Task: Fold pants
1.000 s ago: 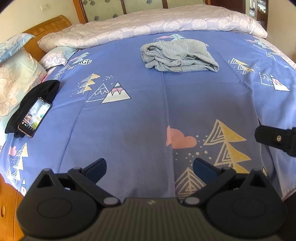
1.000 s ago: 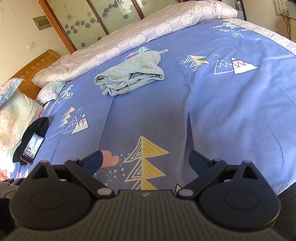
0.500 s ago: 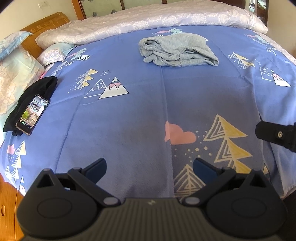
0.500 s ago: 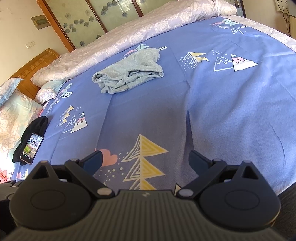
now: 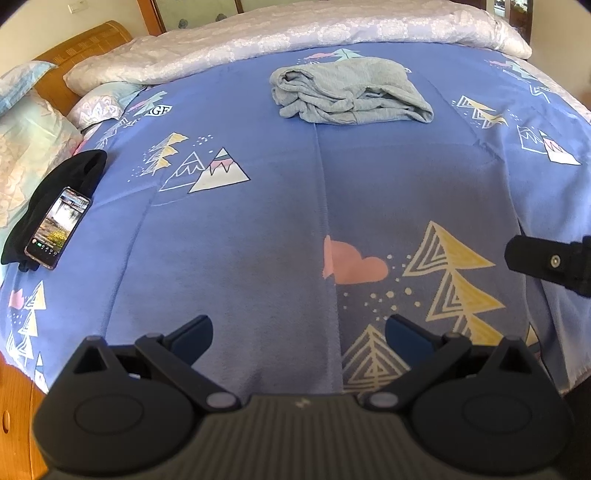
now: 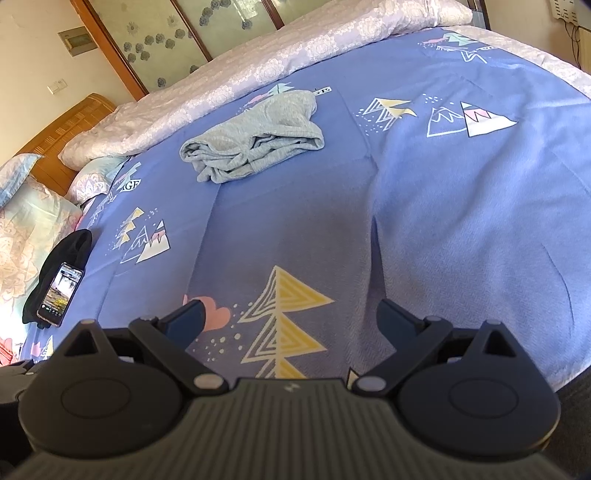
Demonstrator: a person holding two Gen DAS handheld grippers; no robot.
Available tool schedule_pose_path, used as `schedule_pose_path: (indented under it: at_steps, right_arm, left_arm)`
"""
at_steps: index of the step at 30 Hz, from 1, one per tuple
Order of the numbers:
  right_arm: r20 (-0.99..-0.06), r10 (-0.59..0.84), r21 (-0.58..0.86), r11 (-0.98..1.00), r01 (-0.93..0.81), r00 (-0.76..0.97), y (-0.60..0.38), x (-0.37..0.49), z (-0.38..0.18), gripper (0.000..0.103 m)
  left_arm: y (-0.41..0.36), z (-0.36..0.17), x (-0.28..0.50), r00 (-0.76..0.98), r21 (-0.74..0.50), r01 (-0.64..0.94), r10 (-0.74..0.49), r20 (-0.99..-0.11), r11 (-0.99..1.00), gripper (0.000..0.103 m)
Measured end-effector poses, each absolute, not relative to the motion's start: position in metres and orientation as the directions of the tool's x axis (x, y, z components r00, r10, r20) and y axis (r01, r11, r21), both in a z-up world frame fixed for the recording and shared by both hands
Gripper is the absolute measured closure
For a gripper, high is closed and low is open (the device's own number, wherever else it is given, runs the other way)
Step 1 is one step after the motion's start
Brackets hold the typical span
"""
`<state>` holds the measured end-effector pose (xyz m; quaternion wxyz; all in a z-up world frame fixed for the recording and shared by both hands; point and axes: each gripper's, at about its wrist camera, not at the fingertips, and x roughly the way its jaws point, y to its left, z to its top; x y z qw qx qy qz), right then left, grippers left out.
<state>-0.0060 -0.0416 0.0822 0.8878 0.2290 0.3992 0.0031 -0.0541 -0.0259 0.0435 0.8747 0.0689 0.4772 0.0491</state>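
Grey pants (image 5: 351, 94) lie crumpled in a heap on the blue patterned bedspread (image 5: 280, 221), far across the bed; they also show in the right wrist view (image 6: 255, 138). My left gripper (image 5: 297, 332) is open and empty above the near part of the bed. My right gripper (image 6: 291, 314) is open and empty too, well short of the pants. One finger of the right gripper (image 5: 546, 258) shows at the right edge of the left wrist view.
A phone (image 5: 57, 227) lies on a black garment (image 5: 55, 195) at the bed's left side, beside pillows (image 5: 26, 147). A folded pale quilt (image 5: 295, 33) runs along the far edge. The wooden headboard (image 5: 81, 48) stands at far left.
Both grippers have moved forward over the bed a little toward the pants. Both stay open and empty.
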Motion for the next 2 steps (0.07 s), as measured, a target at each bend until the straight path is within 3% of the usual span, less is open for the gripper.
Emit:
schedule_pose_path:
  at_steps: [2]
  right_arm:
    - [-0.708,0.189,0.408,0.896,0.176,0.68,-0.0422,-0.0049,0.0818,0.003]
  left_arm:
    - [-0.0262,0.0421,-0.0523,0.536,0.163,-0.02,0.148,-0.831,0.986,0.0]
